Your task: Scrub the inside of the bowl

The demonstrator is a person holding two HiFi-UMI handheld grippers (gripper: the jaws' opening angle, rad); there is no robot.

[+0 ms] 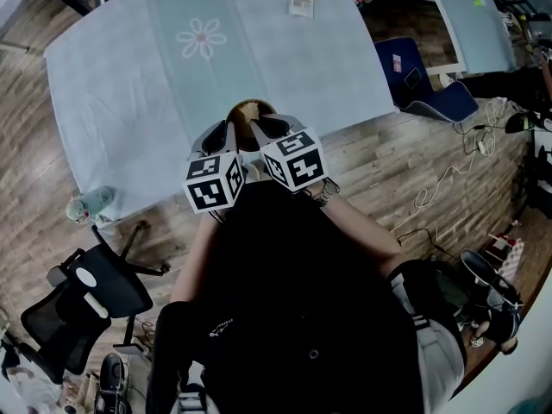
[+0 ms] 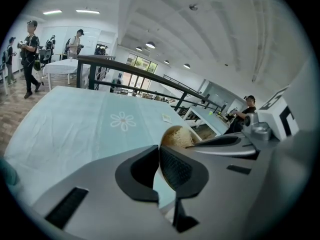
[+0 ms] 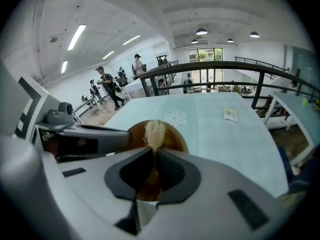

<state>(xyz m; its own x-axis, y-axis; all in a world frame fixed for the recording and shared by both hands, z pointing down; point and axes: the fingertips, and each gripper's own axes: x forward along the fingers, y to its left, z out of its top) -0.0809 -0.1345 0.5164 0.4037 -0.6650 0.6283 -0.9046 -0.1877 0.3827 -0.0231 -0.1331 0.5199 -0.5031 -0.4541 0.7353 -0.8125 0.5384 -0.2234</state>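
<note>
A brown wooden bowl [image 1: 244, 109] stands on the pale blue tablecloth near the table's front edge. My left gripper [image 1: 226, 132] reaches it from the left; in the left gripper view the left gripper [image 2: 159, 151] is shut on the bowl's thin rim, with the bowl [image 2: 166, 136] just beyond the jaws. My right gripper [image 1: 259, 128] comes in from the right. In the right gripper view the right gripper [image 3: 154, 156] is shut on a pale fibrous scrubber [image 3: 155, 131], whose tuft hangs over the inside of the bowl [image 3: 172, 139]. The two grippers sit close together.
The table [image 1: 129, 102] carries a flower print [image 1: 201, 38] and a small card [image 1: 301, 3] at the far side. On the wooden floor, a black office chair [image 1: 86, 291] stands at the left and a blue seat [image 1: 423, 84] and cables [image 1: 440, 184] at the right. People stand in the far background [image 2: 31, 54].
</note>
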